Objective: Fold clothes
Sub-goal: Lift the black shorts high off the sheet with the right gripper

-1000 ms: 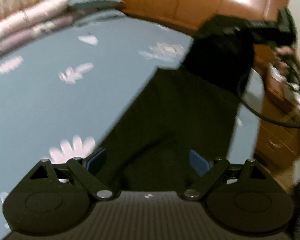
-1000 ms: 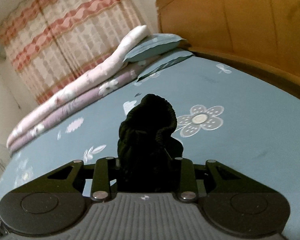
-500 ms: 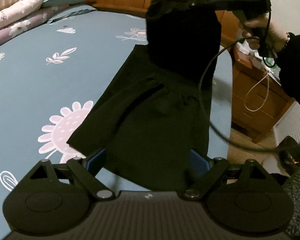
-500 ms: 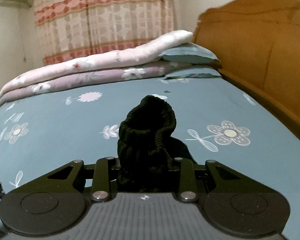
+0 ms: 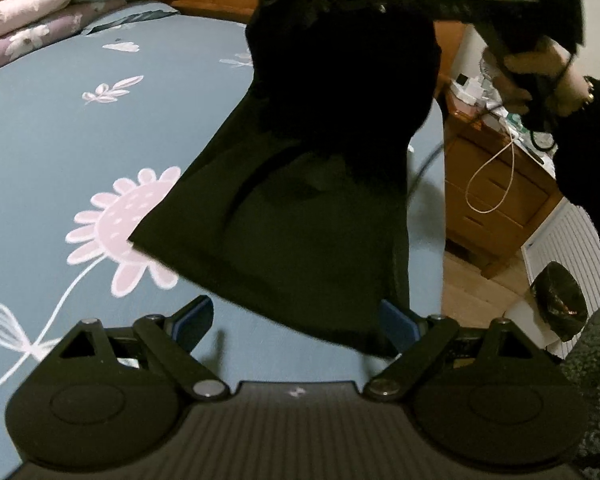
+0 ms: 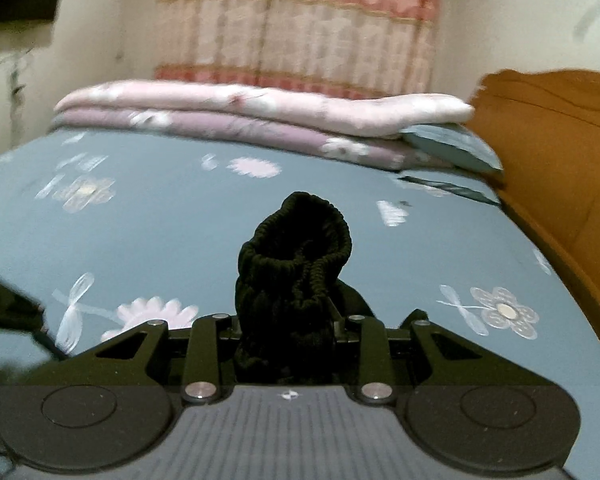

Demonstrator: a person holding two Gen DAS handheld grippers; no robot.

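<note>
Here the black garment (image 5: 300, 216) hangs from the right gripper (image 6: 288, 336), which is clamped on the bunched elastic waistband (image 6: 296, 240) at the centre of the right wrist view. In the left wrist view the cloth runs from the top centre of the frame down to the lower centre, its long axis near vertical in the picture, its lower part draped on the blue floral bedsheet (image 5: 80, 128). The left gripper (image 5: 296, 320) is spread wide and empty; the free hem lies just ahead of it, between its fingers (image 5: 192, 320). It is angled downward and is the nearer tool to the hem. The right hand (image 5: 540, 76) holds its tool at upper right.
</note>
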